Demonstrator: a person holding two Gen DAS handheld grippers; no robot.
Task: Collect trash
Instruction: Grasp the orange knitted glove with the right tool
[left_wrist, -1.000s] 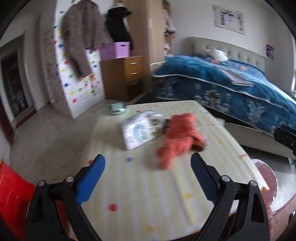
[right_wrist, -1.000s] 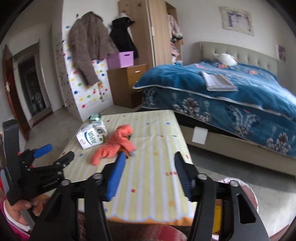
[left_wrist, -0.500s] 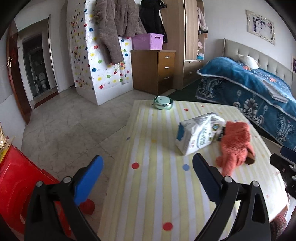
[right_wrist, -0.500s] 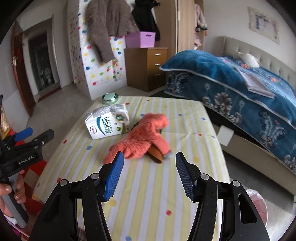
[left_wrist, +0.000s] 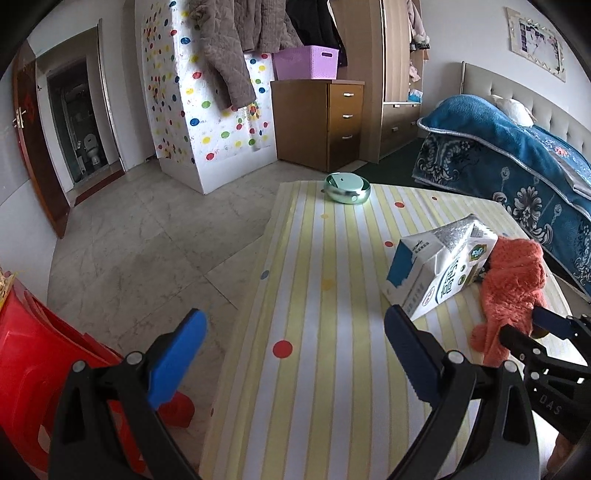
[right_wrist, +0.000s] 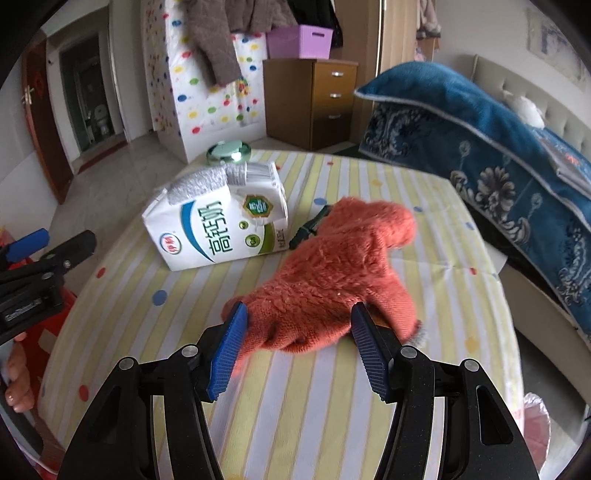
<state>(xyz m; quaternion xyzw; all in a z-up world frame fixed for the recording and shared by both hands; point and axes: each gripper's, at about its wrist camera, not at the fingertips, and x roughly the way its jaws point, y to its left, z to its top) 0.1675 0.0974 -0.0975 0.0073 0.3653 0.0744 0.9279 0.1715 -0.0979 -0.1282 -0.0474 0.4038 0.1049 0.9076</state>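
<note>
A white milk carton (right_wrist: 218, 225) lies on its side on the yellow striped table (right_wrist: 295, 387); it also shows in the left wrist view (left_wrist: 439, 269). An orange fuzzy glove (right_wrist: 332, 273) lies right of it, also in the left wrist view (left_wrist: 513, 284). A dark object (right_wrist: 308, 227) pokes out between them. My right gripper (right_wrist: 297, 343) is open, its pads on either side of the glove's near end. My left gripper (left_wrist: 291, 354) is open and empty over the table's left edge.
A round green tin (left_wrist: 347, 188) sits at the table's far end. A red plastic stool (left_wrist: 40, 369) stands on the floor to the left. A blue-covered bed (left_wrist: 517, 155) lies to the right, a wooden drawer unit (left_wrist: 325, 118) behind. A pink bag (right_wrist: 535, 417) is at lower right.
My right gripper has moved forward and down until its open pads flank the glove. My left gripper has swung left toward the table's left edge.
</note>
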